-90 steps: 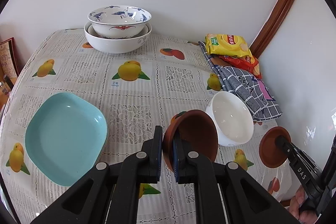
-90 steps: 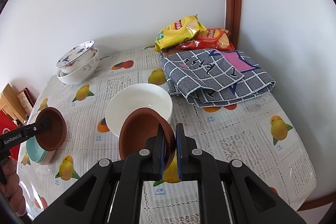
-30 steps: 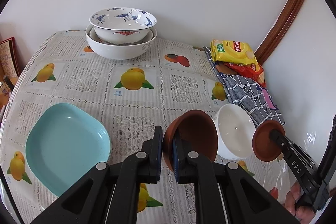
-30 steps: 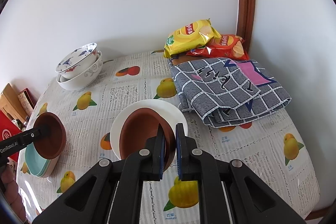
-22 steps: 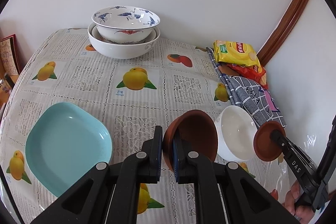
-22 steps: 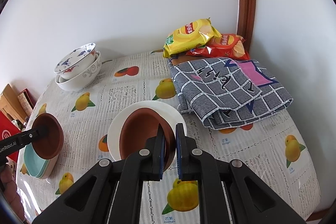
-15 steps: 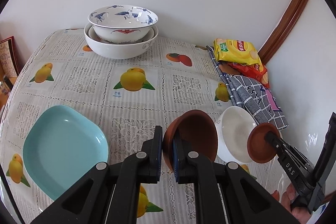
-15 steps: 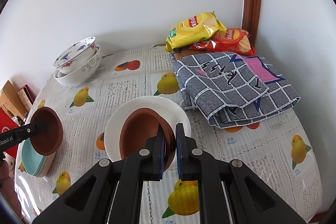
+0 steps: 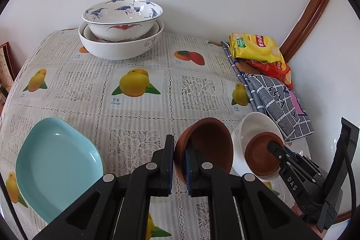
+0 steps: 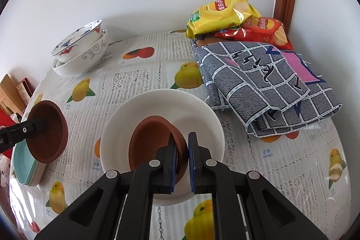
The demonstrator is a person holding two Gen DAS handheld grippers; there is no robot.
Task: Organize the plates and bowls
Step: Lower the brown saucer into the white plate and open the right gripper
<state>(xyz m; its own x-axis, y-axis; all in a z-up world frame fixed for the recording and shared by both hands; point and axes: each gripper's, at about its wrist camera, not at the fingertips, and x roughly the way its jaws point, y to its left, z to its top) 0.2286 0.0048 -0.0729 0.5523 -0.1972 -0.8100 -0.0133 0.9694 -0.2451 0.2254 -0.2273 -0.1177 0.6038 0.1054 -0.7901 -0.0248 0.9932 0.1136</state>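
Note:
My left gripper [image 9: 180, 163] is shut on the rim of a brown bowl [image 9: 207, 145], held above the tablecloth to the right of the teal plate [image 9: 56, 163]. In the right wrist view that same brown bowl [image 10: 48, 129] hangs over the stacked teal plates [image 10: 24, 170]. My right gripper [image 10: 182, 150] is shut on the rim of a second brown bowl [image 10: 150, 143], which sits tilted inside the white bowl [image 10: 162, 102]. Whether it rests on the white bowl's bottom I cannot tell. At the back stands a blue-patterned bowl [image 9: 121, 15] nested in larger white bowls [image 9: 119, 46].
Yellow and red crisp bags [image 10: 222, 12] and a folded grey checked cloth [image 10: 265, 82] fill the back right corner by the wall. The fruit-print tablecloth [image 9: 135, 87] covers the table. A red box [image 10: 6, 123] stands past the left edge.
My right gripper has come down and carried its brown bowl from above the white bowl into it. My left gripper with its brown bowl has drifted slightly toward the white bowl.

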